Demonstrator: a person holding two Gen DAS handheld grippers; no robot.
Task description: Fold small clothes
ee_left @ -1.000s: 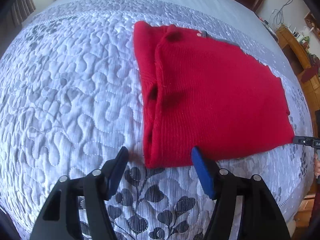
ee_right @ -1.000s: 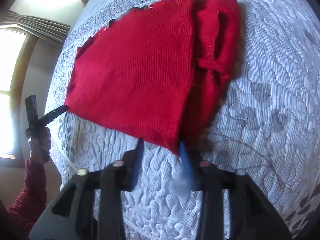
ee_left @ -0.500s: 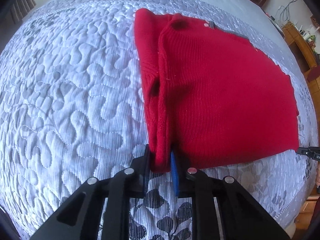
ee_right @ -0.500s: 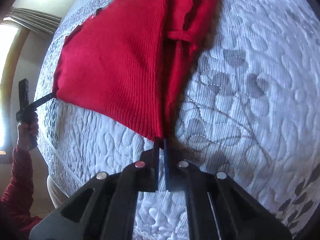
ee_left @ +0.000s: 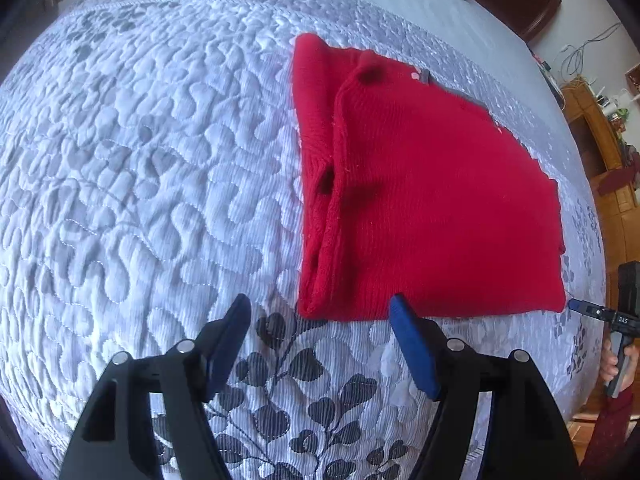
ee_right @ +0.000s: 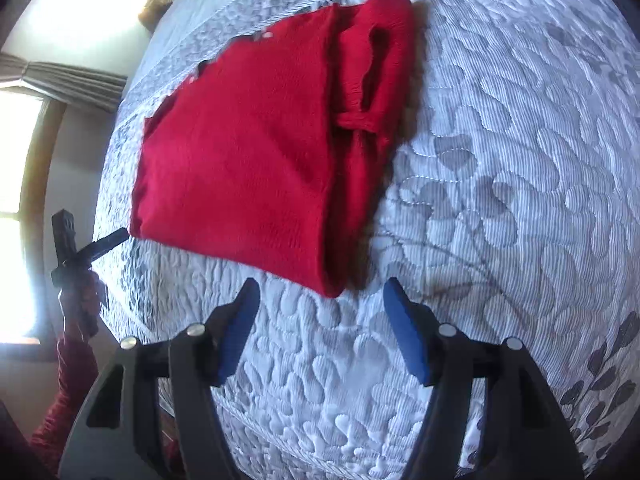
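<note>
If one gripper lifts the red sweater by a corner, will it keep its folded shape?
Probably not. The red sweater is soft knit, so it would likely droop and unfold. Its loose layers along the folded edge may slide apart. It looks light.

Your left wrist camera looks along its fingers from low over the quilt (ee_left: pixel 132 184), close to the sweater's (ee_left: pixel 432 208) near left corner. Your right one faces the opposite near corner. Both share the sweater (ee_right: pixel 240 152) and quilt (ee_right: pixel 520 160).
</note>
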